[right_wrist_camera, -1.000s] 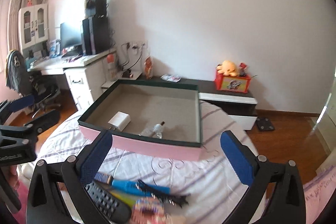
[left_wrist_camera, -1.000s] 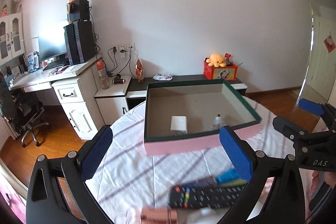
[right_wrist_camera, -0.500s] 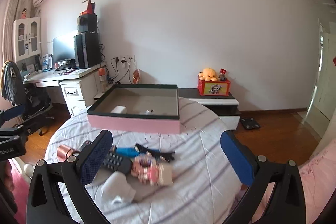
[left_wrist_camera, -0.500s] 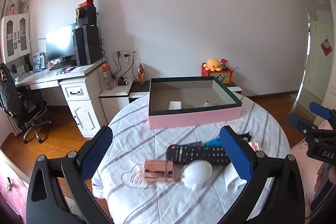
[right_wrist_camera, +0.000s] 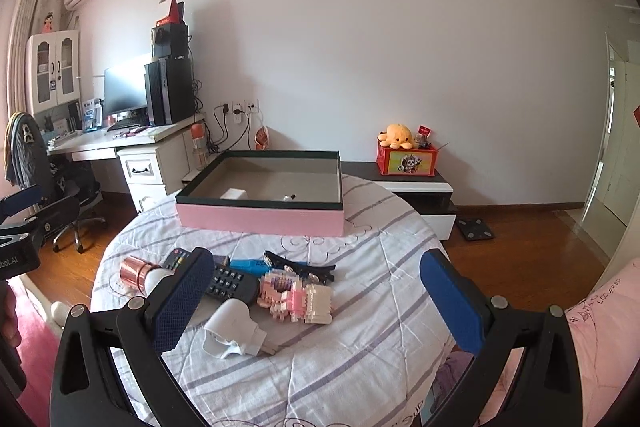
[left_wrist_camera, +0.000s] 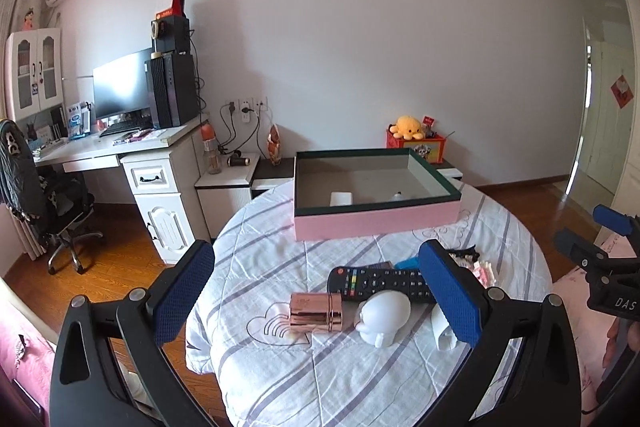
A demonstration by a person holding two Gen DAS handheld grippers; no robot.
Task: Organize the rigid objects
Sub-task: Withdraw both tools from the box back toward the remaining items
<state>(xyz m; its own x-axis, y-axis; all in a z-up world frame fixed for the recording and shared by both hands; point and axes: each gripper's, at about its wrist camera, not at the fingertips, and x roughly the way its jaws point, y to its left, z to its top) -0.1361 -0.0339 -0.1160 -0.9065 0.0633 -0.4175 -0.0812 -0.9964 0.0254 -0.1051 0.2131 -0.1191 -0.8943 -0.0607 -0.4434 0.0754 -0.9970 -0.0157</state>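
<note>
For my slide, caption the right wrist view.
Open right gripper hovers over remote, pink brick toy and white plug, pink box beyond.

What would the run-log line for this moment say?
left gripper: open, empty | right gripper: open, empty | pink box: two small items inside | remote, others: on table

Bright, even daylight in both views, strongest from the doorway (left_wrist_camera: 600, 147) at right. Soft shadow on the wall (right_wrist_camera: 360, 27) beside the stacked computer tower (right_wrist_camera: 168, 91). Sharp focus throughout. Heavy fisheye bending, black vignette at corners.
</note>
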